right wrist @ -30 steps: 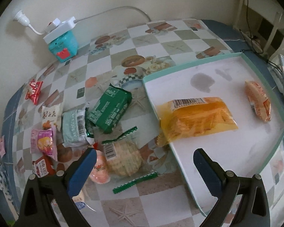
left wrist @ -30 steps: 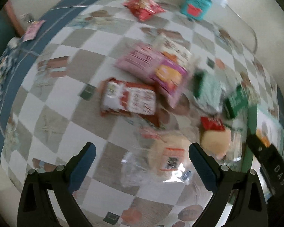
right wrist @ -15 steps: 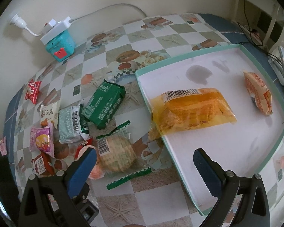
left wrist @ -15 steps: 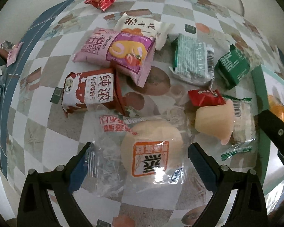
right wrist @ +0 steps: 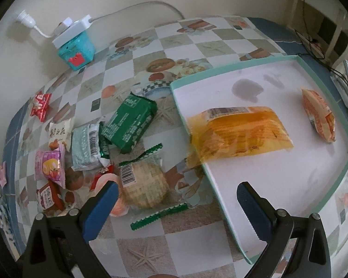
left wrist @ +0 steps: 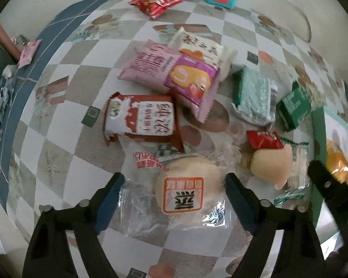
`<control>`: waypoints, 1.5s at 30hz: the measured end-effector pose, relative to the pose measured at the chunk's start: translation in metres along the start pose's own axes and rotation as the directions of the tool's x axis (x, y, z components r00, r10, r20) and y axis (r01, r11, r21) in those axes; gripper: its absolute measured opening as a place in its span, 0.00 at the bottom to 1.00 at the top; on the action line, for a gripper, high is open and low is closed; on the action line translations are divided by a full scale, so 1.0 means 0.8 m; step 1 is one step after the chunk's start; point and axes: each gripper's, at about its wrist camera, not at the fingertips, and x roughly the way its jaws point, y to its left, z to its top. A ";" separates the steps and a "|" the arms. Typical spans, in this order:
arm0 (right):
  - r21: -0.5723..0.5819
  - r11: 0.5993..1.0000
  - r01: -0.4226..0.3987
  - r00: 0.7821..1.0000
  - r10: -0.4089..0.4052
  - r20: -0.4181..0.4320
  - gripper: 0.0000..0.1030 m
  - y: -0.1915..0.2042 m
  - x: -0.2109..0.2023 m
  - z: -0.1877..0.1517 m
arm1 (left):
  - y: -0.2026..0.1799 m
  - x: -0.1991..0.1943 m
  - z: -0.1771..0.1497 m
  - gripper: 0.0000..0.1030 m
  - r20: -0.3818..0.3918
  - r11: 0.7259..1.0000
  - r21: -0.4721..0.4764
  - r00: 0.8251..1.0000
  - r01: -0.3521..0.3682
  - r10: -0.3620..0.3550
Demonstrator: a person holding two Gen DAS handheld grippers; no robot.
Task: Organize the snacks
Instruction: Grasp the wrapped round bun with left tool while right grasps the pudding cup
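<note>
left gripper [left wrist: 172, 188] is pointing steeply down over the nearest snack, a round pale bun in a clear wrapper [left wrist: 185, 190]. the bun is sitting squarely between the two blue pads; the jaws have just been closing around it. the right pad is looking level with the bun's edge, the left pad is lying over the crinkled clear film, and a firm squeeze is not yet showing, so i am judging it not gripped.

the wrapper's long axis is running left to right, across the jaw gap, with loose film trailing toward the left pad. closing along that line is likely to be bunching film before meeting the bun.

right gripper [right wrist: 176, 197] is hovering wide apart and empty over the near edge of the teal-rimmed tray [right wrist: 232, 66], between the snack pile and the tray floor. the left one is clearly the nearer hand for the bun.

further out, a red and white biscuit packet [left wrist: 141, 118], a pink roll cake packet [left wrist: 171, 74] and two green packets are lying loose on the checked tablecloth [left wrist: 58, 162]. the tray is holding an orange packet [right wrist: 241, 134].
</note>
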 end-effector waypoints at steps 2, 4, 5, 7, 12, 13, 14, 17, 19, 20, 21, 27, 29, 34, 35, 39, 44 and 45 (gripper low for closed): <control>-0.020 1.000 -0.003 1.000 0.003 -0.001 1.00 0.006 0.001 -0.002 | 0.013 -0.004 0.003 0.82 0.003 1.000 -0.024 1.000 0.011 -0.011; -0.036 0.999 -0.004 1.000 0.004 0.002 1.00 0.012 0.001 -0.003 | 0.027 -0.006 0.005 0.81 0.000 0.998 -0.056 1.000 0.027 -0.027; -0.044 0.999 -0.007 1.000 0.007 0.004 1.00 0.014 0.001 -0.003 | 0.034 -0.006 0.005 0.81 -0.002 0.997 -0.073 0.999 0.034 -0.034; -0.061 0.998 -0.012 1.000 0.012 0.006 1.00 0.019 0.002 -0.005 | 0.051 -0.007 0.000 0.81 -0.002 0.993 -0.115 0.999 0.039 -0.039; -0.127 0.991 -0.050 0.999 0.051 -0.001 1.00 0.039 0.007 -0.009 | 0.090 -0.005 -0.003 0.81 -0.015 0.973 -0.220 0.997 0.066 -0.072; -0.151 0.987 -0.058 0.998 0.059 0.001 1.00 0.046 0.006 -0.011 | 0.096 -0.005 -0.002 0.81 -0.015 0.971 -0.230 0.997 0.064 -0.069; -0.174 0.983 -0.065 0.998 0.066 0.001 0.99 0.052 0.006 -0.013 | 0.100 -0.006 -0.001 0.81 -0.014 0.969 -0.241 0.998 0.061 -0.066; -0.242 0.965 -0.100 0.995 0.104 0.002 0.96 0.071 0.005 -0.019 | 0.118 -0.007 -0.002 0.81 -0.014 0.958 -0.280 0.997 0.067 -0.073; -0.282 0.952 -0.117 0.992 0.123 0.003 0.93 0.082 0.006 -0.023 | 0.135 -0.005 -0.006 0.81 -0.013 0.948 -0.311 0.997 0.074 -0.082; -0.294 0.948 -0.123 0.992 0.129 0.003 0.93 0.086 0.007 -0.025 | 0.141 -0.006 -0.007 0.81 -0.010 0.943 -0.325 0.996 0.076 -0.084; -0.302 0.944 -0.133 0.990 0.139 -0.002 0.91 0.090 0.009 -0.026 | 0.148 -0.008 -0.008 0.81 -0.005 0.937 -0.340 0.996 0.079 -0.085; -0.362 0.916 -0.174 0.984 0.180 -0.017 0.84 0.109 0.017 -0.035 | 0.169 -0.015 -0.010 0.82 0.005 0.923 -0.376 0.996 0.085 -0.089; -0.394 0.900 -0.189 0.980 0.197 -0.021 0.83 0.117 0.017 -0.038 | 0.172 -0.014 -0.010 0.82 0.004 0.919 -0.385 0.996 0.087 -0.093; -0.425 0.890 -0.165 0.984 0.175 -0.015 0.82 0.126 0.024 -0.040 | 0.180 -0.016 -0.013 0.82 -0.001 0.909 -0.406 0.995 0.094 -0.103; -0.421 0.892 -0.163 0.985 0.172 -0.017 0.81 0.125 0.026 -0.039 | 0.179 -0.016 -0.014 0.82 0.000 0.908 -0.408 0.995 0.094 -0.103; -0.388 0.909 -0.152 0.988 0.151 -0.033 0.74 0.116 0.040 -0.034 | 0.174 -0.008 -0.015 0.82 -0.001 0.910 -0.405 0.995 0.093 -0.103; -0.380 0.917 -0.123 0.992 0.127 -0.016 0.55 0.111 0.043 -0.031 | 0.154 -0.001 -0.011 0.82 -0.012 0.919 -0.384 0.994 0.092 -0.105; -0.380 0.917 -0.121 0.992 0.125 -0.016 0.49 0.111 0.044 -0.031 | 0.149 -0.001 -0.011 0.83 -0.016 0.923 -0.375 0.994 0.091 -0.105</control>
